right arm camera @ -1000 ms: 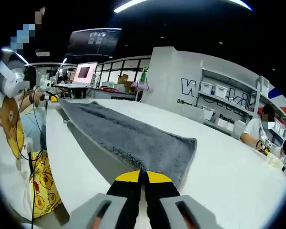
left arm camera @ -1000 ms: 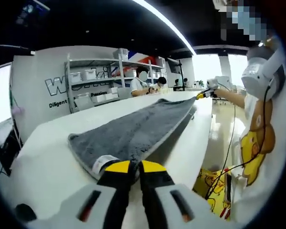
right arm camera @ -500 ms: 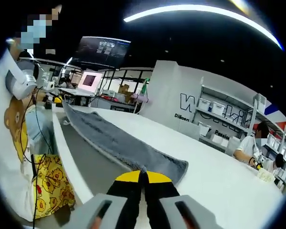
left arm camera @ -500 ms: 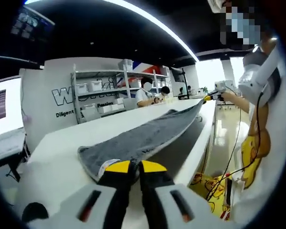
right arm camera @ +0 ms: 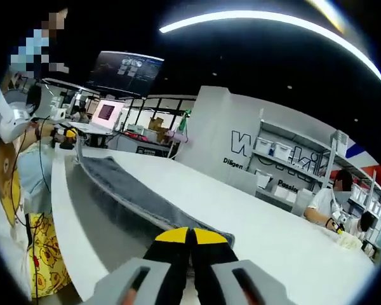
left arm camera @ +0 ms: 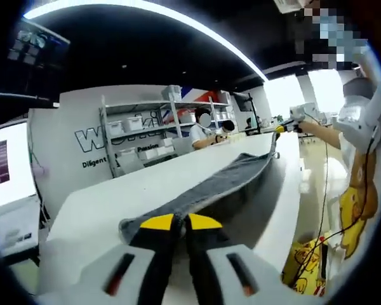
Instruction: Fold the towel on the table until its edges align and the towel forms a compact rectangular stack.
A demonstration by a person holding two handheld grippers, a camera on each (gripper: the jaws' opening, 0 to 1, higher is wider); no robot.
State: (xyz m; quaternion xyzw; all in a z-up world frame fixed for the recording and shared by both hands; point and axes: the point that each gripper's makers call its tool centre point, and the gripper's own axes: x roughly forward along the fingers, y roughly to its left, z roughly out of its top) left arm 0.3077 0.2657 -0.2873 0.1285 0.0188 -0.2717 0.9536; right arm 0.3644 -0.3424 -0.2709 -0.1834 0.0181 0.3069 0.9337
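A: Left gripper view first. What has the left gripper (left arm camera: pixel 180 222) got?

B: Its yellow-tipped jaws are clenched on a corner of the grey towel (left arm camera: pixel 222 184), which stretches taut above the white table (left arm camera: pixel 114 200) to the right gripper (left arm camera: pixel 280 129) far off. That far grip is too small to make out.

A: And the right gripper view?

B: The right gripper (right arm camera: pixel 190 236) pinches the towel (right arm camera: pixel 124 187) likewise; the corner itself is hidden behind the tips. The left gripper (right arm camera: pixel 68 135) is tiny beside the person's shirt (right arm camera: pixel 3 184).
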